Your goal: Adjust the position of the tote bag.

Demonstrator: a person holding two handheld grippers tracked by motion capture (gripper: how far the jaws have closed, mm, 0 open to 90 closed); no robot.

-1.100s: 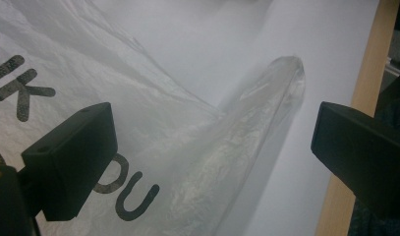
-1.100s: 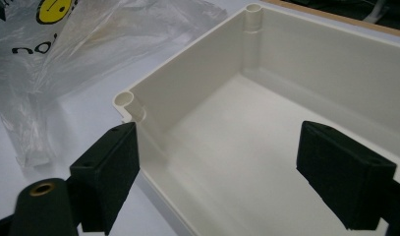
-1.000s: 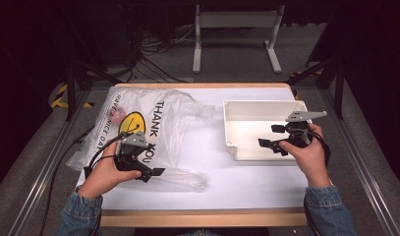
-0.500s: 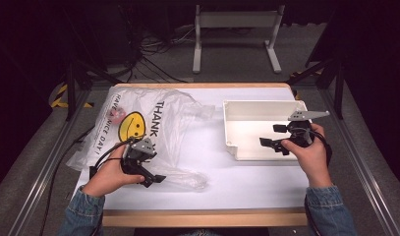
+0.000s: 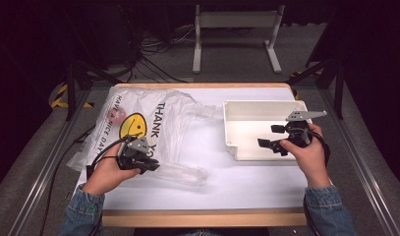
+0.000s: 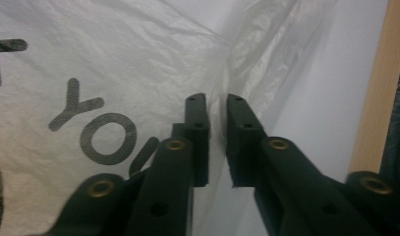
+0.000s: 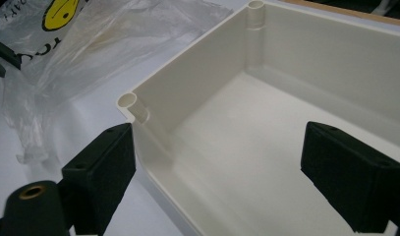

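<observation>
A thin white plastic bag [image 5: 138, 123] printed with a yellow smiley and "THANK YOU" lies flat on the left half of the white table [image 5: 237, 182]. My left gripper [image 5: 152, 166] rests on the bag's near right part. In the left gripper view its jaws [image 6: 217, 132] stand almost together, with a fold of the bag [image 6: 114, 59] pinched in the narrow gap. A white rectangular tray [image 5: 266, 103] sits at the right with nothing in it. My right gripper [image 5: 269, 136] hovers open over the tray's near wall; its jaws [image 7: 227, 162] stand wide apart above the tray [image 7: 197, 93].
The bag's crumpled clear end [image 5: 187, 174] trails toward the table's middle. The table's wooden front edge [image 5: 202, 216] runs near my forearms. A cable [image 5: 101, 155] loops from the left gripper. Beyond the table are a dark floor, cables and a white stand [image 5: 234, 19].
My left gripper has shifted a little to the right and nearer over the bag, and its jaws have come together on the film. The right gripper and tray have stayed put.
</observation>
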